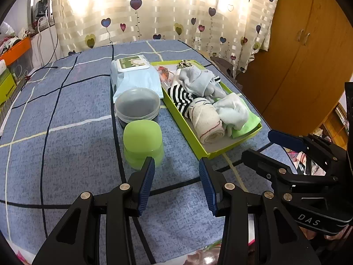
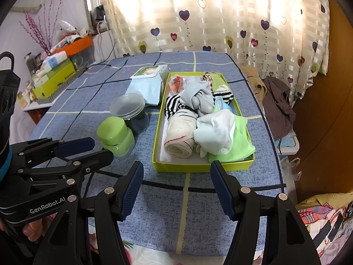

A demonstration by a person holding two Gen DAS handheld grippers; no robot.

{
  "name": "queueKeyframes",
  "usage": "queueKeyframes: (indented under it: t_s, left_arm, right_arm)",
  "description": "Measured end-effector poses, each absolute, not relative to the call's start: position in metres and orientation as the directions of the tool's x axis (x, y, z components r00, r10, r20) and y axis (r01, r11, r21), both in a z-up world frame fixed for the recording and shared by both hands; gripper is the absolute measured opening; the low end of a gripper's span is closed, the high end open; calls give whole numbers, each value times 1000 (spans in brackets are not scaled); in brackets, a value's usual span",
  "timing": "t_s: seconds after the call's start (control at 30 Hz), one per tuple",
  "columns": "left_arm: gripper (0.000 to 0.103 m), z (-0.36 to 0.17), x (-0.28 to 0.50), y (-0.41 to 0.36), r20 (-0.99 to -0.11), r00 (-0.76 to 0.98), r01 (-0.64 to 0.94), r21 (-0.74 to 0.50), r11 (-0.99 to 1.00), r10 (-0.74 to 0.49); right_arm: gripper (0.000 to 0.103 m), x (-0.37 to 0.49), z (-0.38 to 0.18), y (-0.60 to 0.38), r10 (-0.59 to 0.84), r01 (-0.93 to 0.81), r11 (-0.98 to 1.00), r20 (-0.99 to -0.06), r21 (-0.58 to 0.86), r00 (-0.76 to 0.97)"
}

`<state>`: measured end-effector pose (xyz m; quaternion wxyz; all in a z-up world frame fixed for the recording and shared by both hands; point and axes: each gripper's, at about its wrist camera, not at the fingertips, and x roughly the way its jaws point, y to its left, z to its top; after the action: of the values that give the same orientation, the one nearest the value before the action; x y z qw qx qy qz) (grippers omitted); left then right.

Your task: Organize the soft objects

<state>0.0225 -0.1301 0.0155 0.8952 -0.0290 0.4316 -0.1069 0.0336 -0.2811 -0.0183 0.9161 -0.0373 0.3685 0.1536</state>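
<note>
Left gripper (image 1: 176,167) and right gripper (image 2: 176,172): jaws spread, empty, over blue checked cloth (image 1: 66,110); socks piled in green box (image 2: 156,137).

Both grippers hang side by side, tilted downward, nothing between their jaws. The left gripper (image 1: 176,176), black with blue ribbed pads (image 1: 146,185), has its jaws spread wide. The right gripper (image 2: 176,184), of the same build, is just as wide apart, and its blue pads (image 2: 221,190) are bare. Fingertips (image 2: 33,229) of the person's left hand wrap under the left gripper's black body.
</note>
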Motion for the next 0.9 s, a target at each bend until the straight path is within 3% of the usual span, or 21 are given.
queueKeyframes:
  t_s: [0.9]
  left_arm:
    - [43, 11, 24, -131, -777, 590, 167, -148, 975, -219]
  right_arm:
    - [64, 34, -21, -278, 253, -309, 950, -690, 44, 678]
